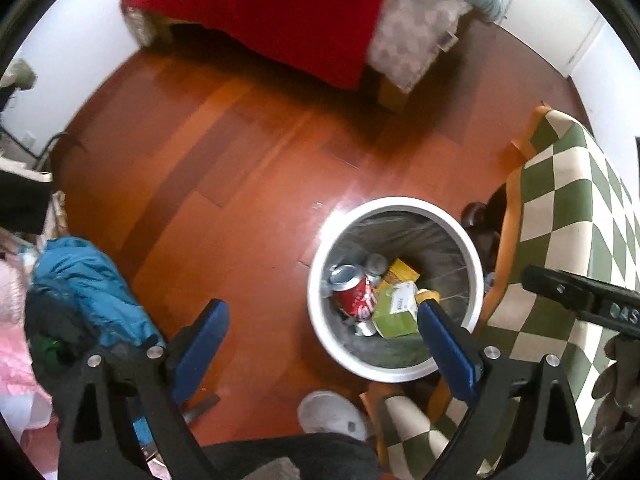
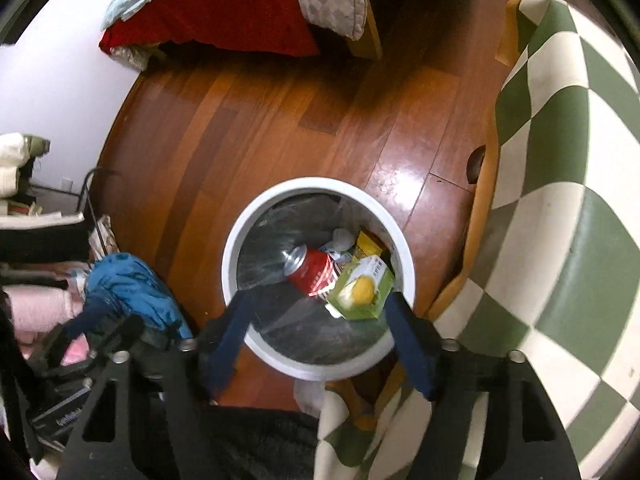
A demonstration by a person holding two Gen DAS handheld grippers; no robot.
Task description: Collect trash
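- White round bin (image 2: pixel 236 240), lined with a grey bag, standing on the wooden floor (image 2: pixel 280 120); seen from above in both wrist views.
- Inside the bin: red soda can (image 2: pixel 314 272) on its side, green carton with a lemon picture (image 2: pixel 360 292) touching it, yellow packet (image 2: pixel 366 244) behind, crumpled grey-white piece (image 2: pixel 342 238) near the far wall.
- Right gripper (image 2: pixel 316 320), pointing steeply down over the bin's near rim, blue fingers (image 2: pixel 412 344) spread wide, nothing pressed between them (carton just beside the right-hand finger, loose in the bin).
- Left gripper (image 1: pixel 322 340), likewise spread wide and empty, left-hand finger over bare floor, right-hand finger (image 1: pixel 444 344) over the bin's near edge.
- Green-and-cream checked cloth (image 2: pixel 560 200) draped over a wooden-framed seat, just beside the bin on the right.
- Blue garment (image 1: pixel 92 280) heaped with pink fabric (image 1: pixel 12 356) on the left, well apart from the bin.
- White shoe (image 1: pixel 332 412) on the floor below the bin, near the dark trouser leg (person's own).
- Red cover (image 1: pixel 300 12) and grey checked cushion (image 1: pixel 416 32) on a low bed across the room.
- Second black tool and a gloved hand (image 1: pixel 616 384) at the left view's right edge.
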